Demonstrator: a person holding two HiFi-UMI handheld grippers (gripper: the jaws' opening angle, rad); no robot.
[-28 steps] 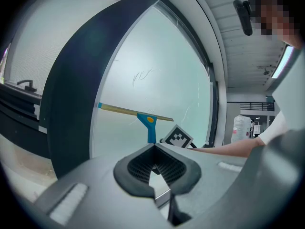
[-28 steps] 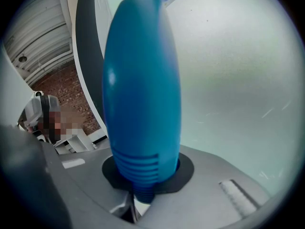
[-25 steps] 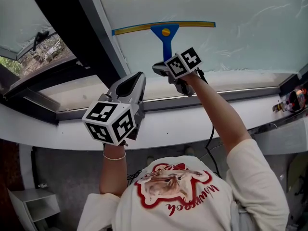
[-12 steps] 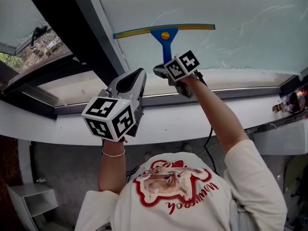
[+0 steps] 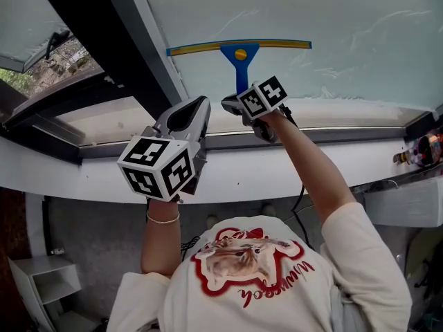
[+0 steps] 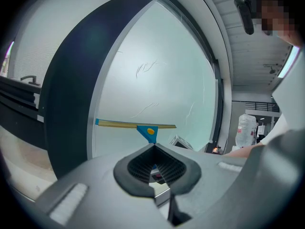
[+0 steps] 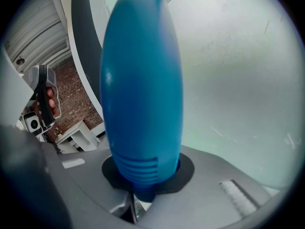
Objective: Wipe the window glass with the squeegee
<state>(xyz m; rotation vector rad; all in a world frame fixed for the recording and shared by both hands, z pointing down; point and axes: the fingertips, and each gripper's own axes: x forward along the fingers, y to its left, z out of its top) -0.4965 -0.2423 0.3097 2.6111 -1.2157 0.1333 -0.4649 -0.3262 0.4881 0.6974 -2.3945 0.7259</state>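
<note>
Right gripper (image 7: 143,178) clamped tight on blue squeegee (image 5: 239,52) handle, yellow blade at 12 o'clock against window glass (image 5: 346,19), yellow dot on its head, handle butt hidden in the jaws, left gripper (image 6: 155,170) at 8 o'clock, jaws apparently closed, empty.

The squeegee (image 5: 239,48) lies against the window glass (image 5: 346,26)
</note>
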